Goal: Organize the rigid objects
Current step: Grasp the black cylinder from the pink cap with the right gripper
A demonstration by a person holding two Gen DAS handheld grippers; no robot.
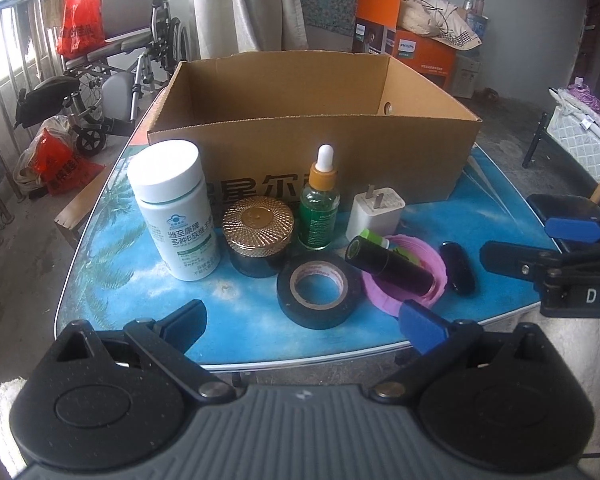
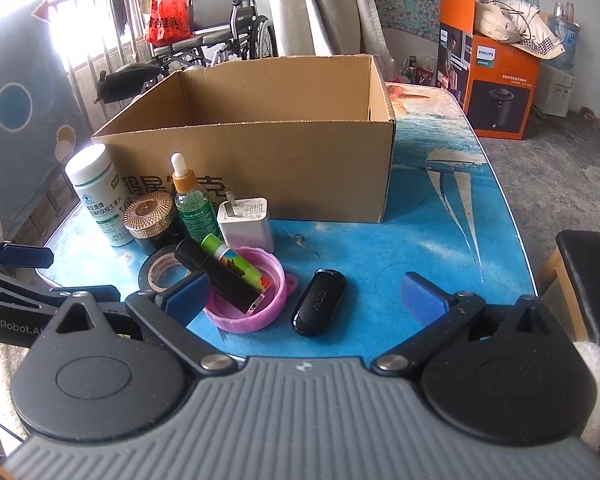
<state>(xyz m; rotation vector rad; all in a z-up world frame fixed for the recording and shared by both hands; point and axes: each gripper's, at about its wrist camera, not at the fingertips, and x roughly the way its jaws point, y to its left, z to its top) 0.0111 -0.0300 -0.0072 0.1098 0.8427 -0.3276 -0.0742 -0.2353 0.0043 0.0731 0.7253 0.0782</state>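
Both tongs hang wide open and empty at the near edge of the surface [image 1: 100, 240], the left tongs [image 1: 304, 320] facing the black tape roll [image 1: 319, 294] and the right tongs [image 2: 304, 300] facing the black key fob [image 2: 319, 302]. That fob lies flat just ahead between the right pads, beside the pink lid [image 2: 247, 292], long axis running roughly away from the camera toward the open cardboard box [image 2: 260, 168] at the back. Right hand looks nearer, so I'd expect it to go first.
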